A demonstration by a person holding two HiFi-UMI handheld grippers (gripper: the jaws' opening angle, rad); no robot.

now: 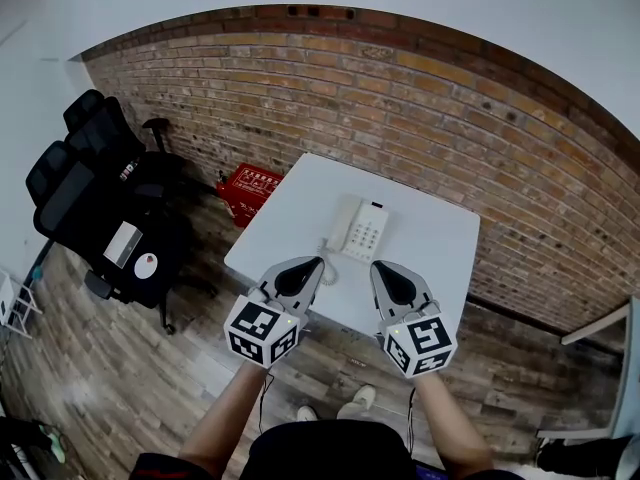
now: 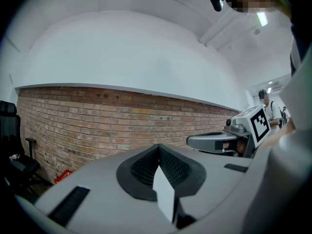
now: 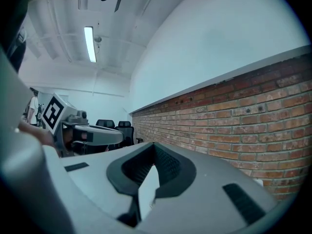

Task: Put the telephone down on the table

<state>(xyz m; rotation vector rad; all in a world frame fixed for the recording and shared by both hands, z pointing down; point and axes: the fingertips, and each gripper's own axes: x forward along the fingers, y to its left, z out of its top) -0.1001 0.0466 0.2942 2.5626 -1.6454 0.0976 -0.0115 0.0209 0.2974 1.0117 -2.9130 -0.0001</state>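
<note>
Judging from the head view, the white push-button telephone (image 1: 358, 230) already rests flat on the white rectangular desk (image 1: 300, 203), near the desk's middle, with its handset lying along the left side of the keypad. The placement itself looks complete or not yet begun; the frames do not settle which.

Claw state:
- The left claw (image 1: 317, 264) is pressed together with nothing between its jaws; the left gripper view confirms the ribbed pads meet.
- The right claw (image 1: 378, 266) is likewise pressed together and empty.
- Both claws hang over the near edge of the desk, just short of the telephone and apart from it.

Hazards from this position:
1. Cord snag. What appears to be the white cord (image 1: 331, 252) loops off the telephone's near left corner, just beside the left claw tip. A sideways sweep of that claw could catch the loop and drag the telephone toward the desk edge.
2. Handset displacement. A forward push with closed jaws would strike the smooth plastic body instead of gripping it, likely sliding it or tipping the handset off its cradle.
3. Blind approach. Both gripper views look level at the red brick wall (image 1: 420, 118) and show neither desk nor telephone, so any contact must be judged from the head view alone.
</note>
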